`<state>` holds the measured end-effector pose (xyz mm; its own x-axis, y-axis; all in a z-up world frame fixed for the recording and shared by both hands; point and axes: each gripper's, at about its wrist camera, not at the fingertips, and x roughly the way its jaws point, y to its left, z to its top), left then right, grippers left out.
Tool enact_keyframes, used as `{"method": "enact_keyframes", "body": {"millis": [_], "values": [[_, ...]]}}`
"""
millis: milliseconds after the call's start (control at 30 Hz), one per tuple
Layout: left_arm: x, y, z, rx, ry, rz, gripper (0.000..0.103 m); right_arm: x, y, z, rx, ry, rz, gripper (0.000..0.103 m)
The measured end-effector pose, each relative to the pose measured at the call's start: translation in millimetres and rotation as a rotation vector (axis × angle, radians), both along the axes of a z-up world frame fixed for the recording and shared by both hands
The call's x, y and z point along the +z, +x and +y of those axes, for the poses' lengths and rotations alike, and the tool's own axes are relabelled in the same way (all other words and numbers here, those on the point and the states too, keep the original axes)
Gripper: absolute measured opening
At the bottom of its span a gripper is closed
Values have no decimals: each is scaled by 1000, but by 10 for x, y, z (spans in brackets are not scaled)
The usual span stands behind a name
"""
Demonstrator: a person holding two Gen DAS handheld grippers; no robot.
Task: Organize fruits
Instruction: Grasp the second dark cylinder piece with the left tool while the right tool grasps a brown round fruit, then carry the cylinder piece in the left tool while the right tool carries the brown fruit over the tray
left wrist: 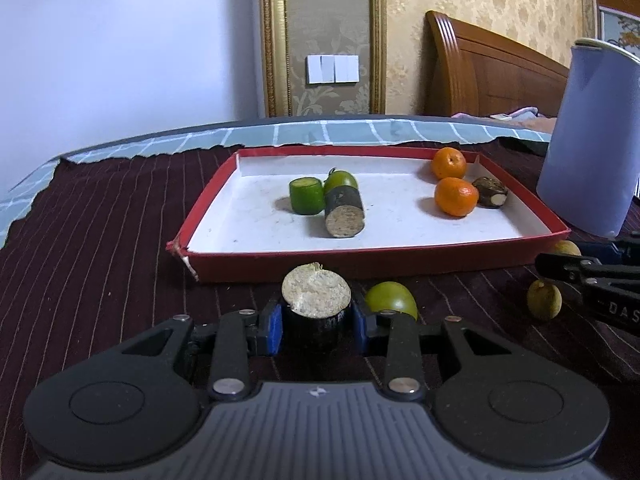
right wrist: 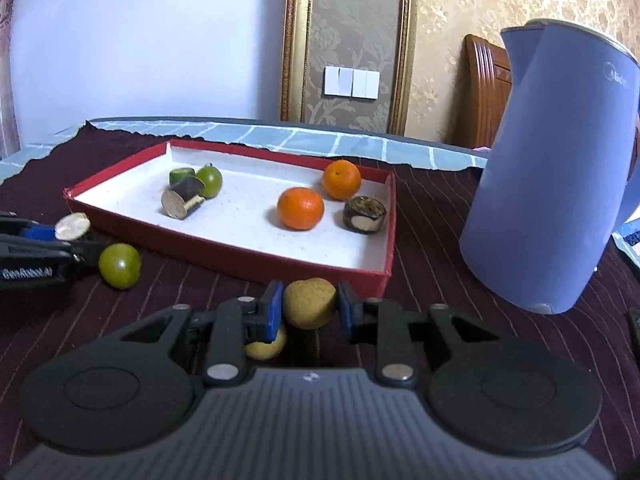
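Note:
My left gripper [left wrist: 317,322] is shut on a dark-skinned cane piece [left wrist: 316,294] with a pale cut end, just in front of the red tray [left wrist: 384,258]. A green fruit [left wrist: 391,300] lies beside its right finger. My right gripper [right wrist: 308,312] is shut on a yellowish-brown fruit [right wrist: 310,302] near the tray's [right wrist: 240,258] front corner; a second yellow fruit [right wrist: 266,346] lies under it. In the tray lie two oranges [left wrist: 456,197] [left wrist: 449,163], a green cut piece [left wrist: 306,195], a dark cane piece [left wrist: 342,212], a green fruit [left wrist: 340,182] and a brown cut piece [left wrist: 490,192].
A tall blue kettle [right wrist: 552,168] stands right of the tray. The dark striped cloth [left wrist: 100,240] covers the table. A green fruit [right wrist: 119,266] lies by the left gripper [right wrist: 60,252] in the right wrist view. Two yellowish fruits [left wrist: 544,300] [left wrist: 564,248] lie by the right gripper [left wrist: 560,266].

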<state>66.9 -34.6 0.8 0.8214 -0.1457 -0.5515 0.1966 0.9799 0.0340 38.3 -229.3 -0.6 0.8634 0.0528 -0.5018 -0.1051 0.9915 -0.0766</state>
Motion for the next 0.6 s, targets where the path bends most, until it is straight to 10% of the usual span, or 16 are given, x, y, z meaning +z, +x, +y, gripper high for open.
{"method": "enact_keyframes", "body": {"millis": [600], "values": [[174,239,-134,-19,8,-67,33,104,360,172,37,22,-49,27]]}}
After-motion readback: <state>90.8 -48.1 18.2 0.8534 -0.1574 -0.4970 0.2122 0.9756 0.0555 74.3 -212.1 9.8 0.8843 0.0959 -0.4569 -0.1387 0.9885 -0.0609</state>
